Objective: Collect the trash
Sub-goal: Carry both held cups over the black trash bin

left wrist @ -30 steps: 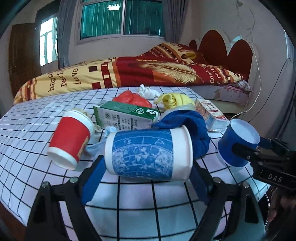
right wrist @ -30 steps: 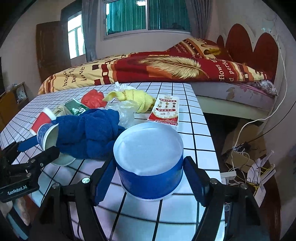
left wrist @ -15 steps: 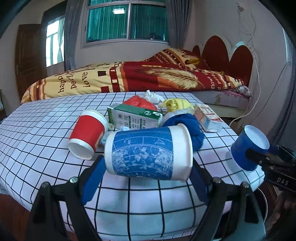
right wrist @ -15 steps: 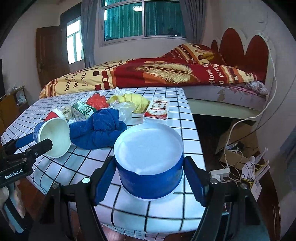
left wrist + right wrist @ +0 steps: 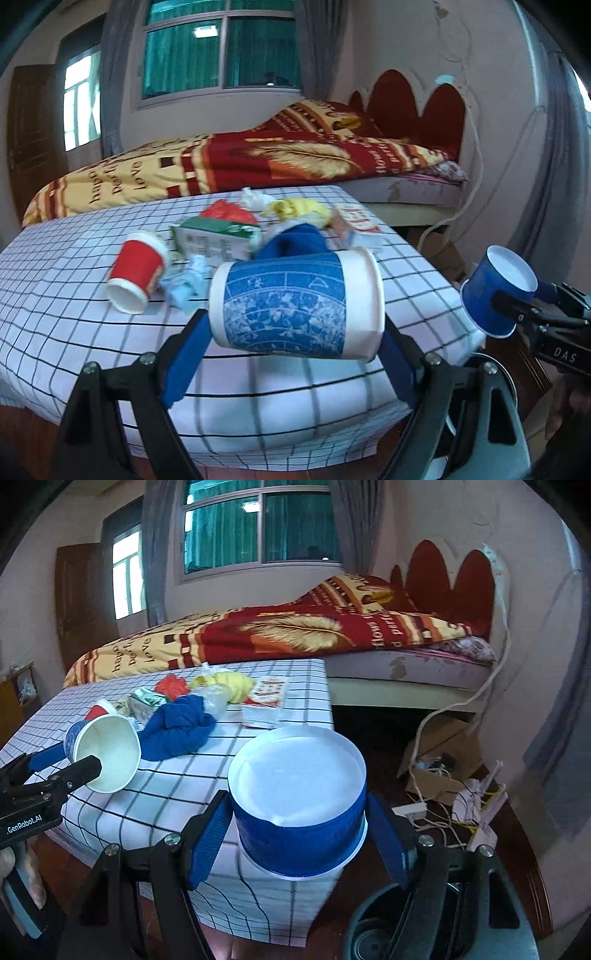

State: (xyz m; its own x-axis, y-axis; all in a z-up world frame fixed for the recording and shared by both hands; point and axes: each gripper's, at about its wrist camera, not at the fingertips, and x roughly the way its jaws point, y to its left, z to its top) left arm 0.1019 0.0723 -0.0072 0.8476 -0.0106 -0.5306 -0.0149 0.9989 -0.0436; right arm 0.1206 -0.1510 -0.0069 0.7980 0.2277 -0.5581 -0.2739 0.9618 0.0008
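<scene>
The left gripper [image 5: 295, 332] clamped the patterned cup [image 5: 291, 302] sideways; the right gripper [image 5: 299, 834] gripped the blue cup [image 5: 299, 812] just above a bin [image 5: 373, 934] — likely for dropping.

Both grippers [image 5: 295, 354] [image 5: 299, 834] clamped, loaded

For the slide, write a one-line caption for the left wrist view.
Left gripper holds a patterned blue-and-white cup sideways above the checked table; a red cup lies there.
</scene>
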